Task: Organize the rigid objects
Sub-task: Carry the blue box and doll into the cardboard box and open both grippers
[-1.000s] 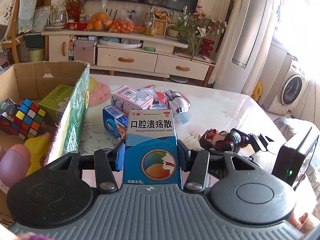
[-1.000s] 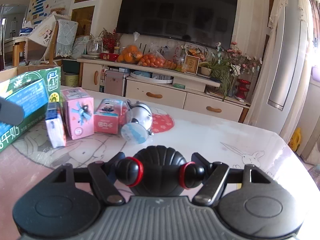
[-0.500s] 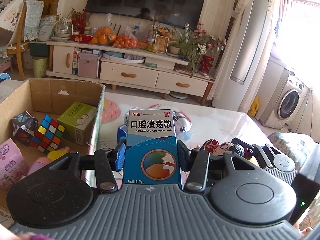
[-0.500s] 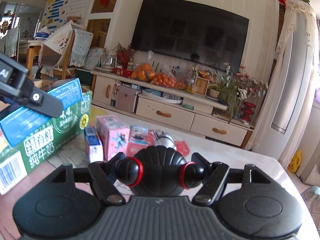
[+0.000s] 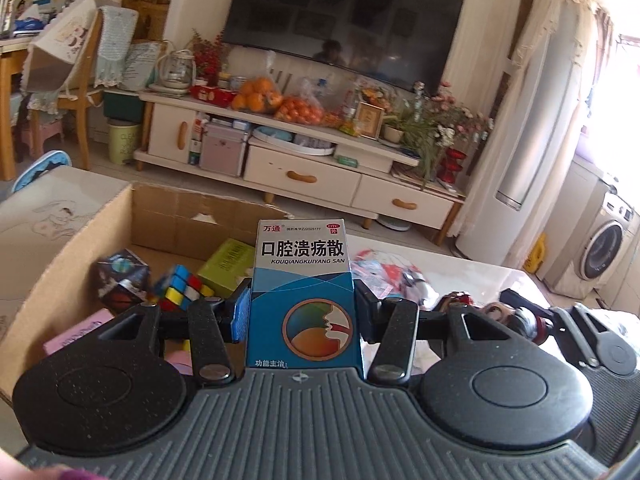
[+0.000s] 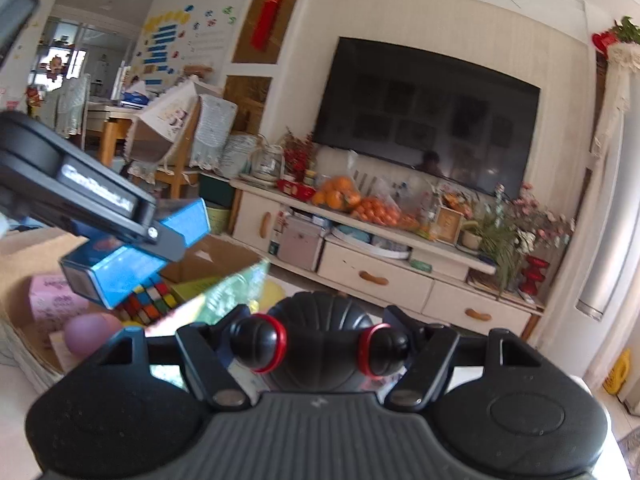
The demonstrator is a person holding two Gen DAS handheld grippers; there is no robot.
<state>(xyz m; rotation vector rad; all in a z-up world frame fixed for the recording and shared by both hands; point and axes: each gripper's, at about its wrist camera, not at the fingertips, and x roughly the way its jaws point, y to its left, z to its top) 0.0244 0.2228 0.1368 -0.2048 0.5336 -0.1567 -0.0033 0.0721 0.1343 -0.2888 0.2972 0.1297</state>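
- The left gripper (image 5: 301,312) has risen since the earlier frame; the cardboard box (image 5: 80,236) now lies lower in the left wrist view, and its far wall sits behind the medicine carton (image 5: 301,292).
- Its fingers are clamped on the two sides of the blue medicine carton, which stands upright at the centre of the frame.
- In the right wrist view the same carton (image 6: 136,256) hangs tilted at middle left, above the open box (image 6: 224,256).
- The right gripper (image 6: 323,346) has also lifted; its fingers press on a black ribbed toy with red-ringed balls (image 6: 320,336), low in the centre.
- Inside the box, at lower left, lie a Rubik's cube (image 5: 180,286), a dark patterned cube (image 5: 120,280), a green carton (image 5: 230,266) and a pink box (image 5: 76,334).
- Bare cardboard floor shows between the green carton and the far wall.
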